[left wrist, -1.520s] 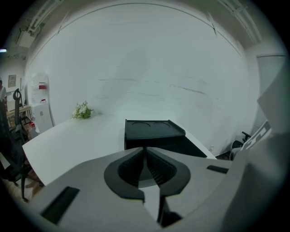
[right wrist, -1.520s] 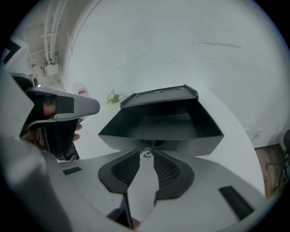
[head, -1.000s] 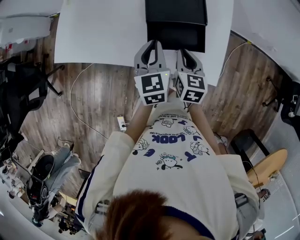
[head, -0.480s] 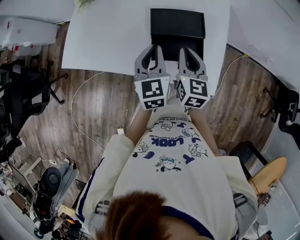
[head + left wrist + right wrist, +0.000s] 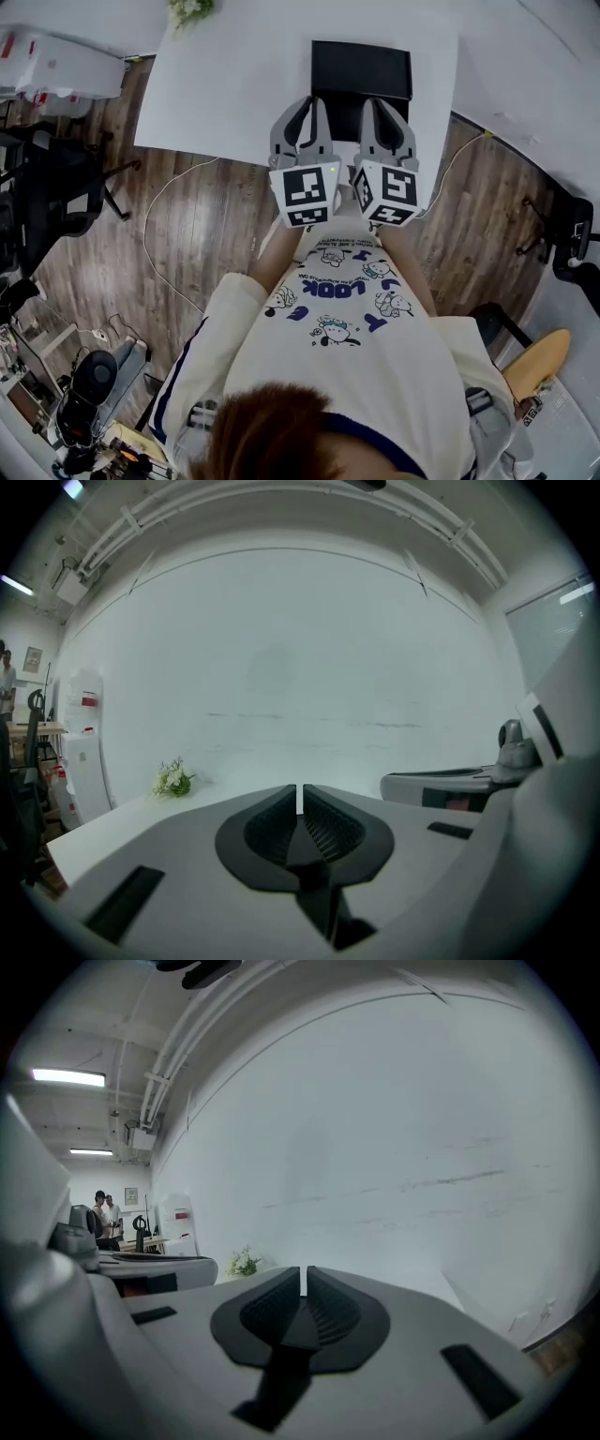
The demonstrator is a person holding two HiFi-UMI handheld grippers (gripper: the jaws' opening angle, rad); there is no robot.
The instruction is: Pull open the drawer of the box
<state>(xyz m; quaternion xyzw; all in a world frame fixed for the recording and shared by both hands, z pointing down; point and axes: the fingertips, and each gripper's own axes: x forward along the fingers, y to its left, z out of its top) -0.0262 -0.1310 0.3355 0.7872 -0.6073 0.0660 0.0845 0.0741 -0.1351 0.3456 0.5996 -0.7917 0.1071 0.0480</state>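
The black box point(image 5: 361, 68) lies on the white table point(image 5: 244, 84), with a darker part toward me; I cannot tell whether that part is the drawer pulled out. Both grippers hover side by side just in front of it, over the table's near edge. My left gripper point(image 5: 309, 101) point(image 5: 298, 799) is shut with nothing between its ribbed pads. My right gripper point(image 5: 373, 101) point(image 5: 305, 1283) is shut and empty too. Neither touches the box. The two gripper views look over the table at a white wall and do not show the box.
A small bunch of flowers point(image 5: 190, 9) point(image 5: 173, 780) point(image 5: 244, 1263) sits at the table's far left. Black chairs point(image 5: 56, 178) and a white cabinet point(image 5: 56, 61) stand left on the wooden floor. A cable point(image 5: 169, 234) trails across it. Another white table point(image 5: 534, 66) stands right.
The table and box have slid down and shrunk in the head view, as if the head has drawn back. Both grippers stay shut, side by side before the box.
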